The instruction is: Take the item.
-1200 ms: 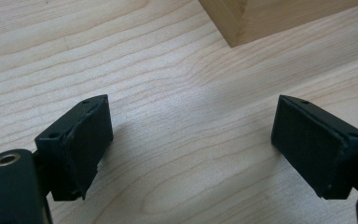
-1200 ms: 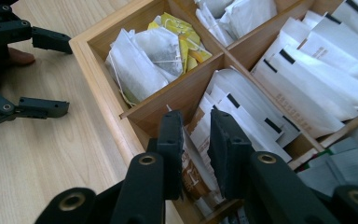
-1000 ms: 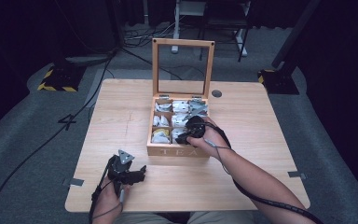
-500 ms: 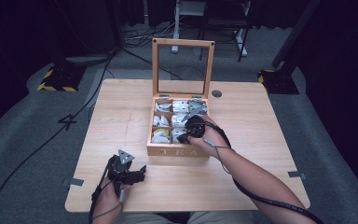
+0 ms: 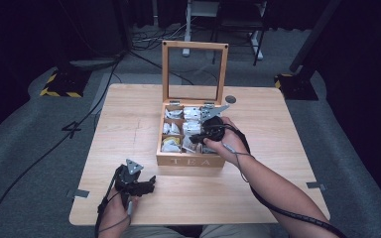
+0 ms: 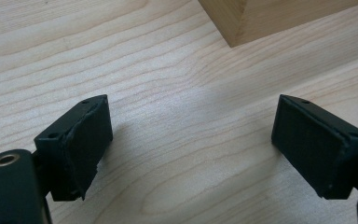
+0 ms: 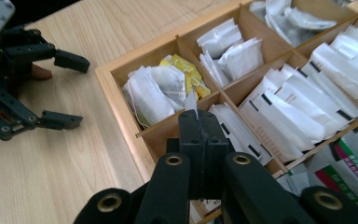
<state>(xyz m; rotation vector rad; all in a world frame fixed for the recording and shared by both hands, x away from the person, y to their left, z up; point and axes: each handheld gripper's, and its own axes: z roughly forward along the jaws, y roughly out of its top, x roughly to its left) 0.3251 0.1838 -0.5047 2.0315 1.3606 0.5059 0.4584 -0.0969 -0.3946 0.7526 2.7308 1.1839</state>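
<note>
A wooden tea box (image 5: 191, 161) stands mid-table with its glass lid (image 5: 194, 45) upright. Its compartments hold white tea bags (image 7: 284, 112) and one yellow packet (image 7: 186, 70). My right gripper (image 5: 198, 136) hovers over the box's near compartments. Its jaws are shut (image 7: 199, 121) on the thin edge of a white tea bag (image 7: 191, 100) that pokes out past the tips. My left gripper (image 5: 151, 184) rests on the table at the front left, open with nothing between its pads (image 6: 191, 149). It is also seen from the right gripper view (image 7: 70, 88), left of the box.
The box's near corner (image 6: 242, 18) lies just ahead of the left gripper. Bare wooden tabletop (image 5: 129, 124) stretches left of the box. Cables trail from both grippers toward the front edge. A chair and stands sit on the floor beyond the table.
</note>
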